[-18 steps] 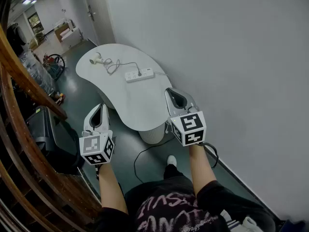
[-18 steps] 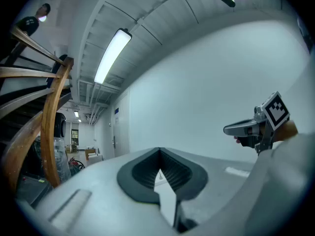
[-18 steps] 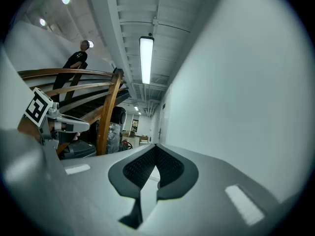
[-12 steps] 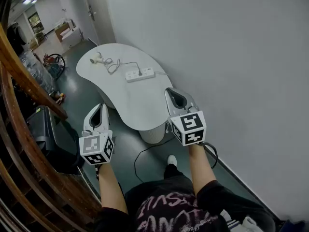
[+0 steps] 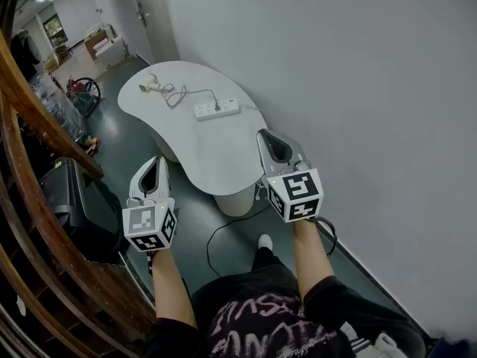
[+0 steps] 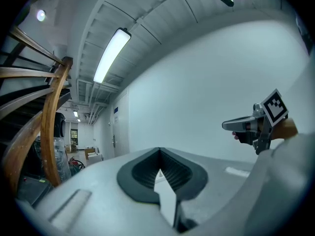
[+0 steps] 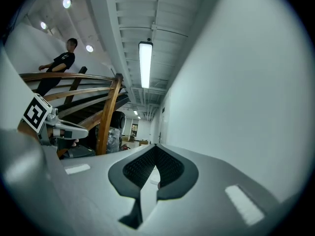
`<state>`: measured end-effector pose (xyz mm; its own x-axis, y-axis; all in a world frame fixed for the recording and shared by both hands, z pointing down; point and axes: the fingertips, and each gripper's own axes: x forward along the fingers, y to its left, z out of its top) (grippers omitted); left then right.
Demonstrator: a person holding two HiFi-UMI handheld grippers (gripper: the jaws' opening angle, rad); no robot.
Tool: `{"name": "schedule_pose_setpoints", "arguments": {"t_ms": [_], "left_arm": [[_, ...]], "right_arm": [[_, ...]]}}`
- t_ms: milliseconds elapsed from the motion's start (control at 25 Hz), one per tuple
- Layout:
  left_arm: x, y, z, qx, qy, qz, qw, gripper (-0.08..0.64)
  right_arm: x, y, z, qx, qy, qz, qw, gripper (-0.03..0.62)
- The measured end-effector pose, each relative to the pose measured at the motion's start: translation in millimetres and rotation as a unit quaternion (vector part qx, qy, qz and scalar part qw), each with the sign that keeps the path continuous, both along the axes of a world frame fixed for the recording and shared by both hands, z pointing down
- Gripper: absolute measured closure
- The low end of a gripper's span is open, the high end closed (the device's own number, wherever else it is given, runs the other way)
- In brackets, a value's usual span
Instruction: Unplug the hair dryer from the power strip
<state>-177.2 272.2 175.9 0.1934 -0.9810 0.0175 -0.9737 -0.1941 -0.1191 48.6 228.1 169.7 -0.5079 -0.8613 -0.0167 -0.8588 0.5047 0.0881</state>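
While plugged in, white hair dryer (image 5: 151, 86)

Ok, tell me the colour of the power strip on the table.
White. The long plastic power strip shows best in the head view.

- My right gripper (image 7: 156, 150) fills the lower half of the picture. Its two grey plastic jaws carry black ribbed pads (image 7: 170, 167) and are closed tip to tip, with nothing gripped. Only a thin pale sliver shows through the slit below the tips.
- The left gripper (image 7: 81, 130) sits at the left edge, grey jaws pointing toward the middle, with its black-and-white marker cube (image 7: 35, 113) behind them.
- Beyond it I see a curved brown wooden stair railing (image 7: 109, 109).
- A person in a dark T-shirt (image 7: 60, 63) stands above the railing at upper left.
- A long fluorescent ceiling tube (image 7: 145, 63) glows overhead.
- A plain white wall (image 7: 246, 73) covers the right side.
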Motion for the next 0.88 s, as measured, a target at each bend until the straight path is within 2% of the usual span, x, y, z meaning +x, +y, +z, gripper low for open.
{"name": "schedule_pose_setpoints", "arguments": {"t_ms": [200, 440, 880], "left_arm": [[1, 0, 8, -0.007, -0.002, 0.008, 0.9999, 0.56], [4, 1, 7, 0.002, -0.009, 0.013, 0.9999, 0.56], [14, -37, 24, -0.016, -0.011, 0.025, 0.9995, 0.56]], "right_arm": [[7, 1, 7, -0.006, -0.006, 0.012, 1.0, 0.58], [14, 0, 12, -0.008, -0.024, 0.019, 1.0, 0.574], [12, -31, 27, -0.021, -0.016, 0.013, 1.0, 0.574]]}}
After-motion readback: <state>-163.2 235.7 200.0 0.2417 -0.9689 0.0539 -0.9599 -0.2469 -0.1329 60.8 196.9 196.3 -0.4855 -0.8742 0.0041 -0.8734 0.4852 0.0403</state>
